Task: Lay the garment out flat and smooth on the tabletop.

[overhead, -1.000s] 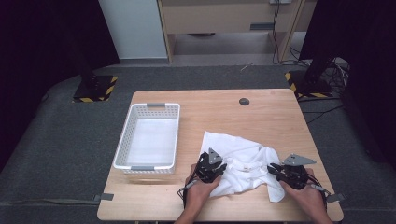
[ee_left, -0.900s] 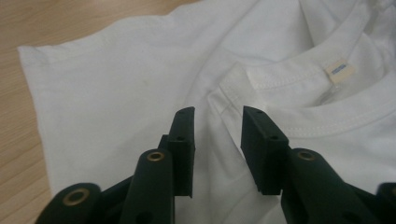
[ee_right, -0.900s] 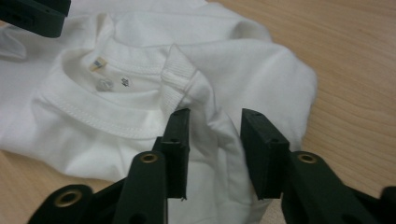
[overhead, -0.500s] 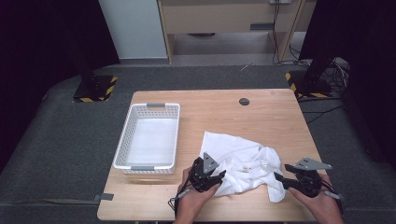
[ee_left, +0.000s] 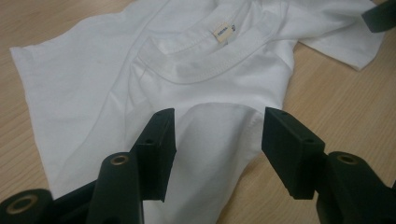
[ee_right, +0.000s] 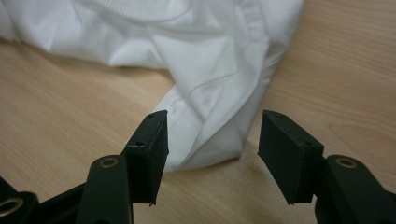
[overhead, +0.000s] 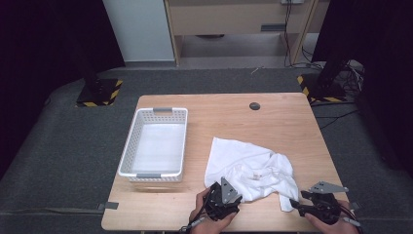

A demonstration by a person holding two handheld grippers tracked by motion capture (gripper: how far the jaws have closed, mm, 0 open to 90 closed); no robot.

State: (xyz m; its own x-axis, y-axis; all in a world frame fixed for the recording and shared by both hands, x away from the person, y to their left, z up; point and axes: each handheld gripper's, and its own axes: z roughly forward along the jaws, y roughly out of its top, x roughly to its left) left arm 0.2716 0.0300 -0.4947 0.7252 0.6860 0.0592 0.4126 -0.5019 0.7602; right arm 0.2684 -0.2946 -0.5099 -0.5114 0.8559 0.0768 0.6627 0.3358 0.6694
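Basket (overhead: 155,144) left of shirt (overhead: 248,168), apart.

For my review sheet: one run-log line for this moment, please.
left gripper: open, jaws just opened | right gripper: open, released | white T-shirt: crumpled on table | basket: empty

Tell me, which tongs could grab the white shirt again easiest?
Probably the left tongs: they hang open right over the shirt, cloth between the jaws. The right tongs sit open just off its sleeve end.

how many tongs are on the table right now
2. Left tongs at the shirt's near edge, right tongs by its right corner. Both open, gripping nothing.
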